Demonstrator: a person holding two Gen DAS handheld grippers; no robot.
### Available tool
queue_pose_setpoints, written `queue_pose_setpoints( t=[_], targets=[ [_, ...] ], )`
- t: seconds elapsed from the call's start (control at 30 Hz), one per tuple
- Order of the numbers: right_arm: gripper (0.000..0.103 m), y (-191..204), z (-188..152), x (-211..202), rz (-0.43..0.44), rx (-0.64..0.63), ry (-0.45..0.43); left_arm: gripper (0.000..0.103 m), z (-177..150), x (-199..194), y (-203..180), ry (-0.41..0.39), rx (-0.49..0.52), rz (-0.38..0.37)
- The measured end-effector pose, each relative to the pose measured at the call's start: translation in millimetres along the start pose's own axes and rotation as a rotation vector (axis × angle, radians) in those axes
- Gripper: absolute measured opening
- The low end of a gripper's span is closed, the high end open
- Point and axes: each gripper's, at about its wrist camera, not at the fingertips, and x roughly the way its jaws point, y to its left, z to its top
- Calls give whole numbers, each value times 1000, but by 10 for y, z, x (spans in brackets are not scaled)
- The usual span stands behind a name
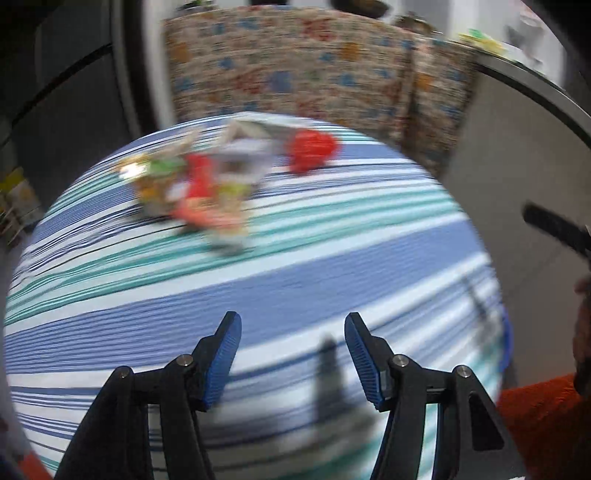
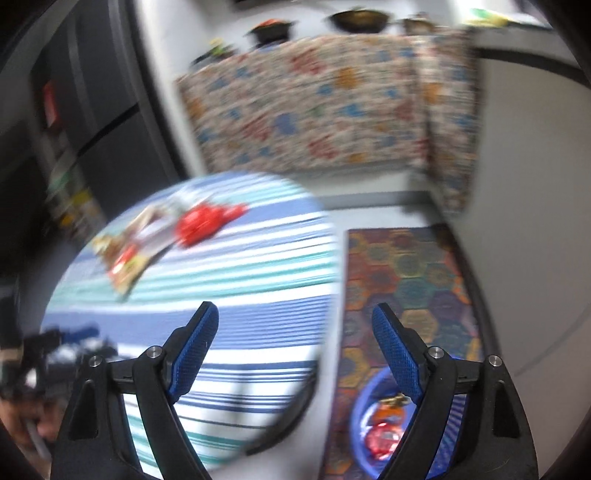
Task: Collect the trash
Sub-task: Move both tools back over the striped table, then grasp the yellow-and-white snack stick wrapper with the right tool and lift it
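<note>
1. The left gripper (image 1: 292,322), black-armed with blue ribbed pads, hangs over the near edge of the round table (image 1: 332,258) in its blue, white and teal striped cloth; its fingers stand wide apart with nothing between them.
2. The right gripper (image 2: 294,314) is likewise spread wide and empty; it sits over the table's right edge, with its right finger above the floor.
3. Below that right finger, a round blue plastic basin (image 2: 356,413) rests on a multicoloured hexagon-patterned rug (image 2: 406,266); red and orange wrappers (image 2: 382,437) lie inside it.
4. Toward the far side of the table lies a cluster of crumpled snack wrappers (image 1: 199,192), red, green, yellow and white; motion blur makes any printing unreadable.
5. Just right of the cluster sits a crumpled red plastic piece (image 1: 312,149), close to the far rim.
6. Beyond the table hangs a floral patterned cloth (image 1: 295,70) in red, blue and orange; dark pots (image 2: 360,16) stand above it.
</note>
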Motion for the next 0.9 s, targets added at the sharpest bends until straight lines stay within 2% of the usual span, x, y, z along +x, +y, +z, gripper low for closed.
queue_pose_setpoints(
  t=[0.13, 0.23, 0.3, 0.5, 0.7, 0.77, 0.9],
  targets=[
    [86, 553, -60, 305, 46, -107, 55, 59, 10, 83, 494, 21, -31, 87],
    [86, 893, -135, 511, 72, -178, 93, 59, 23, 151, 742, 34, -45, 118],
    [86, 1062, -177, 619, 88, -212, 110, 65, 21, 179, 893, 29, -57, 121],
    [86, 1247, -196, 895, 100, -222, 153, 87, 86, 296, 1174, 7, -88, 151],
    [86, 1304, -161, 1005, 104, -186, 158, 92, 133, 322, 1324, 6, -119, 147],
    [83, 1359, -72, 1022, 112, -152, 144, 93, 130, 313, 1329, 8, -113, 143],
    [66, 1681, 172, 1140, 194, -144, 161, 94, 138, 317, 1347, 10, -111, 138]
  ],
)
